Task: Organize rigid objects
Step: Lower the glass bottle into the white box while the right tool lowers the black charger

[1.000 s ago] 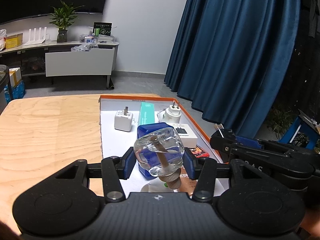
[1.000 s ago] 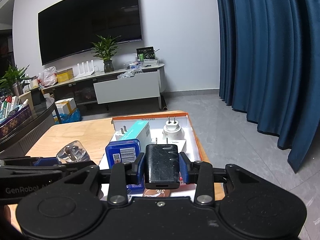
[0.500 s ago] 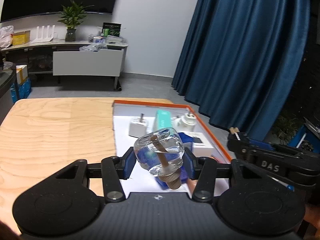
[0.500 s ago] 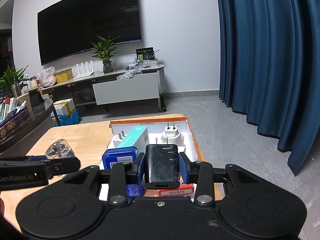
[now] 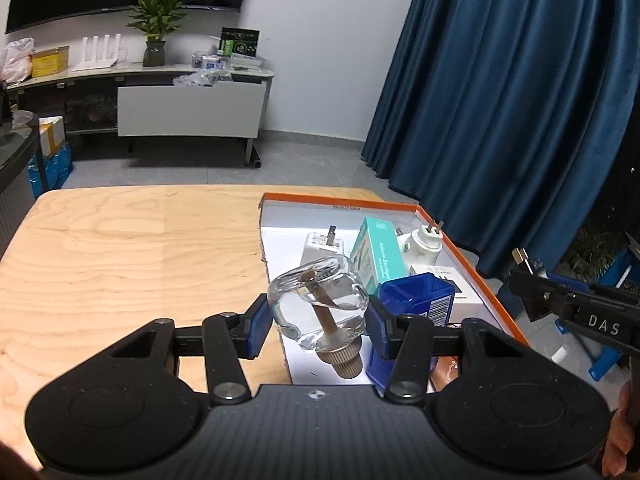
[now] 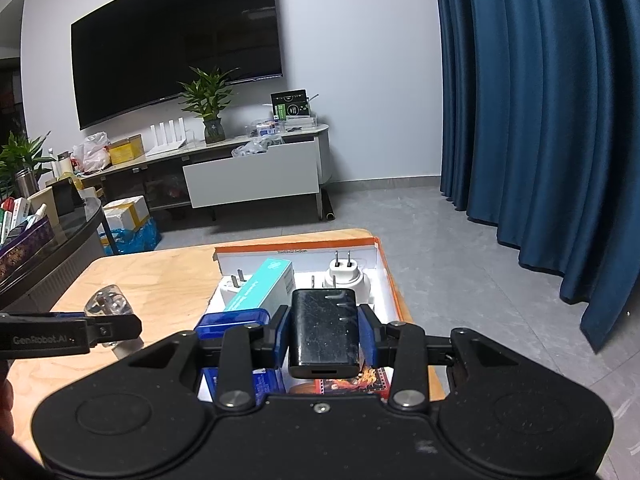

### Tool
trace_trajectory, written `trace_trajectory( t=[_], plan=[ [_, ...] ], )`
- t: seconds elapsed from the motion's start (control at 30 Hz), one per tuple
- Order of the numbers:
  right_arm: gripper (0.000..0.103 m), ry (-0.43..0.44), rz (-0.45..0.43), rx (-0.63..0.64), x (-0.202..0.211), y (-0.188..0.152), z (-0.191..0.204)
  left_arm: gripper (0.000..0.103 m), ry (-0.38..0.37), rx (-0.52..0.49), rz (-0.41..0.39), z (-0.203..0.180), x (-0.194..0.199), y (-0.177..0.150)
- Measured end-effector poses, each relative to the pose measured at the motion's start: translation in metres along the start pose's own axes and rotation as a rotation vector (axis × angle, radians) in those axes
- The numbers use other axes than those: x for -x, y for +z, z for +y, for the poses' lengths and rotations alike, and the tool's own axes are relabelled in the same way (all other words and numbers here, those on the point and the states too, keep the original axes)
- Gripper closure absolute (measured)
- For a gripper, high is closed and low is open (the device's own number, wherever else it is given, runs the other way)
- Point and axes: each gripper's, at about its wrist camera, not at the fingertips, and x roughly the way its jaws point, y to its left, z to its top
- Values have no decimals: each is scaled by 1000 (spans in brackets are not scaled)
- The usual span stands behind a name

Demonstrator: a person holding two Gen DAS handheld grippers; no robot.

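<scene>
Over tray [image 5: 472,264], L gripper [image 5: 316,322] w/ bottle [image 5: 318,304] (R: charger [image 6: 325,330])

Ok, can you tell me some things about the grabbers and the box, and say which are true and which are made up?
1. The left gripper holds a clear glass bottle. True.
2. The right gripper holds a blue box. False: its jaws are shut on a black charger.
3. The tray has an orange rim. True.
4. The white plug lies on the bare wooden table. False: it stands inside the tray.
5. A teal box sits in the tray. True.
</scene>
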Motion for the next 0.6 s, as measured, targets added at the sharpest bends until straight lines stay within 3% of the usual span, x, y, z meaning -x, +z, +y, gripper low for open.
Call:
trace_trajectory(
  t=[0.6],
  plan=[
    [59,-9,28,-9,-9,-1,1,53,-34,-27,58,3,-21,0]
  ],
)
